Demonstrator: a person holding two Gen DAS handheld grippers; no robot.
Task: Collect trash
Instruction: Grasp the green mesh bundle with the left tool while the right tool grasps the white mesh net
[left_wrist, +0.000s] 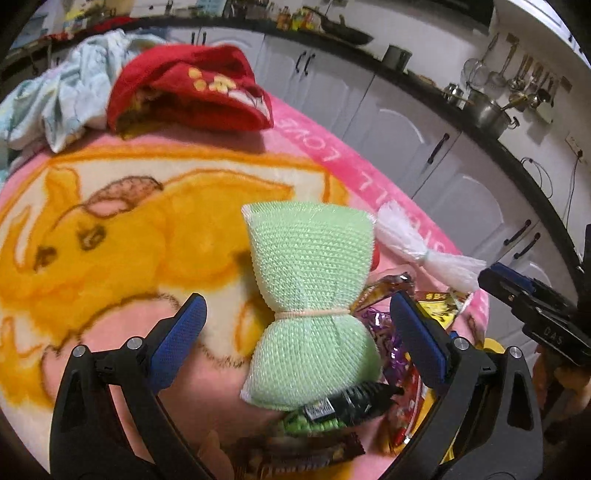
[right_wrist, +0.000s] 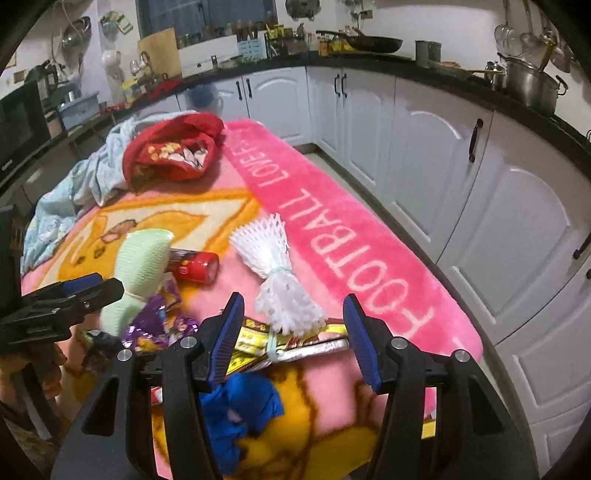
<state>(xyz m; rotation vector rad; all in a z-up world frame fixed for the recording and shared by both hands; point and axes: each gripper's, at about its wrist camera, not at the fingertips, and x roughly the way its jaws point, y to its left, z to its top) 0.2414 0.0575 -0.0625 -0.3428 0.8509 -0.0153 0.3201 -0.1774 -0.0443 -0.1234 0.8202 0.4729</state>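
Green and soft, a foam net sleeve tied in the middle with a rubber band lies on top of a small heap of trash. The left claw hangs right above it. Its blue pads are spread wide, one on each side, and touch nothing. I think it is lined up to pinch the sleeve at the thin tied part, since that is the easiest place to squeeze.

Under and beside the green sleeve lie shiny candy wrappers, purple and gold, and a dark green and black packet. A red can lies on its side just behind them.

The right claw is about half open and holds nothing. It points at a white foam net bundle tied with a pale band, which rests on flat yellow packets. A crumpled blue thing sits close under it, too blurry to name.

All the trash lies near one end of a fluffy pink blanket with a yellow cartoon animal that covers the table. A red cloth and a pale blue cloth are bunched up at the far end, well apart from the trash. Around the table run white kitchen cupboards with a black counter, pots and a pan on top.
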